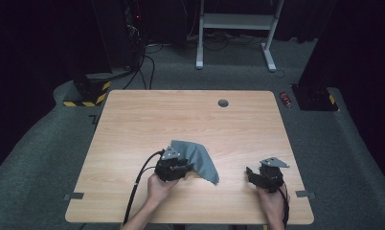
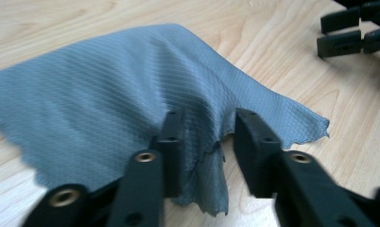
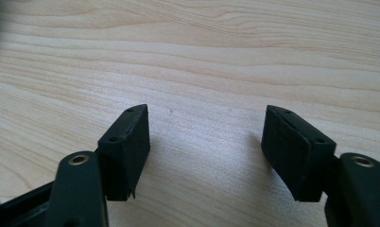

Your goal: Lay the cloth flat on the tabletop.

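A person's forearms come in from the bottom edge of the high view, cut off by the frame, each hand holding a black two-jaw gripper over a pale wooden table (image 1: 133, 120). The left gripper (image 1: 178, 165) sits on the near edge of a thin grey woven cloth with a diamond pattern and pinked edges (image 1: 200, 160), which lies near the front middle of the table, one part lifted in a soft peak. From above, the gripper body hides the cloth's near edge.

In the left gripper view, the left gripper's (image 2: 204, 137) jaws stand apart with a fold of the grey cloth (image 2: 107, 90) hanging loosely between them. The fold lies against the left jaw, while a clear gap separates it from the right jaw, so the cloth is not pinched. The lower jaws are blurred.

The right gripper (image 1: 253, 173) rests well apart from the cloth, toward the table's right front. In its own view, the right gripper (image 3: 204, 142) has jaws spread wide over bare wood, nothing between them.

Farther off are a round grey grommet (image 1: 223, 103) near the table's far edge, a white desk frame (image 1: 236, 28) on the dark floor behind, and black cables (image 1: 142, 67). The background is too dark to make out more.
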`<state>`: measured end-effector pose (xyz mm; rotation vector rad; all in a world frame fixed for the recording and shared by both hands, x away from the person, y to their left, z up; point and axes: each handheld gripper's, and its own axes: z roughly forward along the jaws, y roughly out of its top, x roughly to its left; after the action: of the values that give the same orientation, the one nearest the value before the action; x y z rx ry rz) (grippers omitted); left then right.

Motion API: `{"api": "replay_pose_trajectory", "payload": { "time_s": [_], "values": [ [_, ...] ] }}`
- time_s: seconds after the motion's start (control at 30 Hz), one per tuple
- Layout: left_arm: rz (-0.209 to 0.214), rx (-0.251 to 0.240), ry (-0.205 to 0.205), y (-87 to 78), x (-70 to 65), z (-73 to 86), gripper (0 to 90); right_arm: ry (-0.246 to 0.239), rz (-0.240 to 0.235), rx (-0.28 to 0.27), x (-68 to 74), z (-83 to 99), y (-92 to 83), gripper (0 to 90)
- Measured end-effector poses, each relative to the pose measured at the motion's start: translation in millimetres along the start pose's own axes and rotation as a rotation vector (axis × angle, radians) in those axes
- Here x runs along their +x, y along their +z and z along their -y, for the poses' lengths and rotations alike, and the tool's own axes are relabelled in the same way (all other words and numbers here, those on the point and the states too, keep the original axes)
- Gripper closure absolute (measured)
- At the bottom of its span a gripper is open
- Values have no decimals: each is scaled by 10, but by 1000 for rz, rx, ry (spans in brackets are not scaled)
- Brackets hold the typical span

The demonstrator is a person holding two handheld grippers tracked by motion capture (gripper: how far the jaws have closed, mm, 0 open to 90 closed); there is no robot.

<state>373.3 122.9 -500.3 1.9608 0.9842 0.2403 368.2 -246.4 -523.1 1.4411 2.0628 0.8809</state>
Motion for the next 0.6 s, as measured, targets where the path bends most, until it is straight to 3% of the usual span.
{"api": "replay_pose_trajectory", "payload": {
  "time_s": [0.17, 0.3, 0.43, 0.6],
  "values": [
    [-52, -7, -10, -135, 73, 136, 525, -12, -4, -10, 34, -1, -8, 468],
    [-95, 1, -53, -176, 158, 265, 492, -32, -34, 6, 141, -50, 2, 554],
    [-120, 21, -63, -143, 145, 337, 440, -87, -133, -41, 370, -176, -49, 571],
    [-103, -18, -64, -130, 52, 328, 371, -178, -264, -94, 748, -461, -108, 565]
  ]
}}
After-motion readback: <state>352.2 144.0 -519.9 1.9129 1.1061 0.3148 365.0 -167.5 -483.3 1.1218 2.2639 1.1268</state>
